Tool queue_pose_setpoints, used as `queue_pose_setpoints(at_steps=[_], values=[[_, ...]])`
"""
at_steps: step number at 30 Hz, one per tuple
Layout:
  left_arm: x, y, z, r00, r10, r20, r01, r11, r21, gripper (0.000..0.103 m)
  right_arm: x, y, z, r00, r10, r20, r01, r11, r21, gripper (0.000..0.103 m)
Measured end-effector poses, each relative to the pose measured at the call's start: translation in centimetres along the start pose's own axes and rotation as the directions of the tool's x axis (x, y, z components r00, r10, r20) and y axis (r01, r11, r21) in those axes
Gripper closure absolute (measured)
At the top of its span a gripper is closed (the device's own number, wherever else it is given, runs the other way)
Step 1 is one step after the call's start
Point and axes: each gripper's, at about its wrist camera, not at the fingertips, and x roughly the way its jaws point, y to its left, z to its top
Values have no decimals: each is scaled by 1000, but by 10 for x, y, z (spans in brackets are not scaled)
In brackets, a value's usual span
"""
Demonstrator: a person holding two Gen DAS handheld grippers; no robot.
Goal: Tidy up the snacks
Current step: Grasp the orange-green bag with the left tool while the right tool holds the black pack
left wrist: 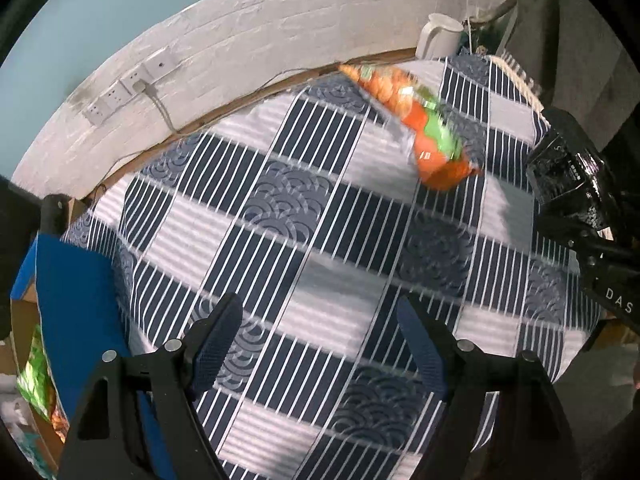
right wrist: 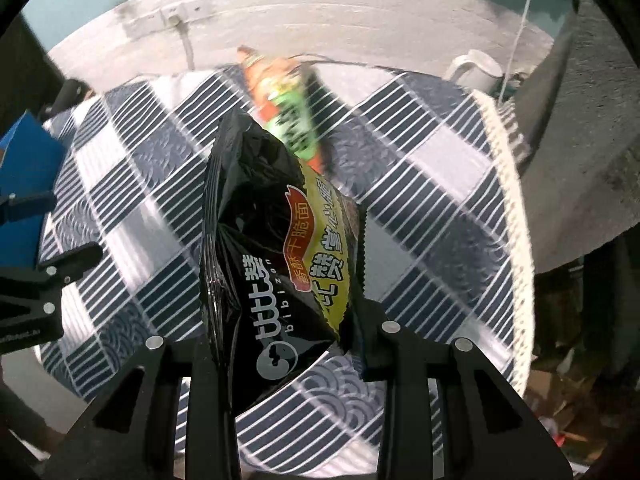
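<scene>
A black snack bag (right wrist: 276, 248) with yellow and red lettering hangs above the checked tablecloth (right wrist: 420, 208), and my right gripper (right wrist: 286, 320) is shut on its lower end. The same black snack bag (left wrist: 564, 176) shows at the right edge of the left wrist view, lifted off the cloth. An orange and green snack bag (left wrist: 420, 120) lies near the table's far edge; the orange and green snack bag (right wrist: 288, 108) is partly hidden behind the black one. My left gripper (left wrist: 320, 328) stands open over bare cloth with nothing between its fingers.
A blue-edged cardboard box (left wrist: 68, 300) at the table's left holds a green snack packet (left wrist: 36, 376). A white kettle (left wrist: 438, 36) stands at the far right corner. Wall sockets (left wrist: 124, 88) with a plugged cable sit on the white brick wall. The cloth's fringed edge (right wrist: 516, 216) marks the right side.
</scene>
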Motion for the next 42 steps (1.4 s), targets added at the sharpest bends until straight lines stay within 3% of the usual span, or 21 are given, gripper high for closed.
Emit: queue_pose_setpoints(at_steps=[9, 22, 34, 42], values=[[3, -24, 56, 998, -51, 36, 52, 998, -34, 22, -4, -35, 47, 999, -44, 21, 45, 999, -25, 73], [26, -50, 124, 998, -47, 52, 51, 996, -69, 22, 16, -60, 97, 996, -93, 13, 94, 991, -99, 73], [66, -68, 145, 997, -64, -30, 62, 995, -83, 22, 26, -90, 96, 998, -56, -8, 56, 998, 28, 73], [84, -68, 145, 995, -91, -45, 87, 993, -81, 22, 37, -89, 93, 998, -49, -35, 49, 999, 8, 73]])
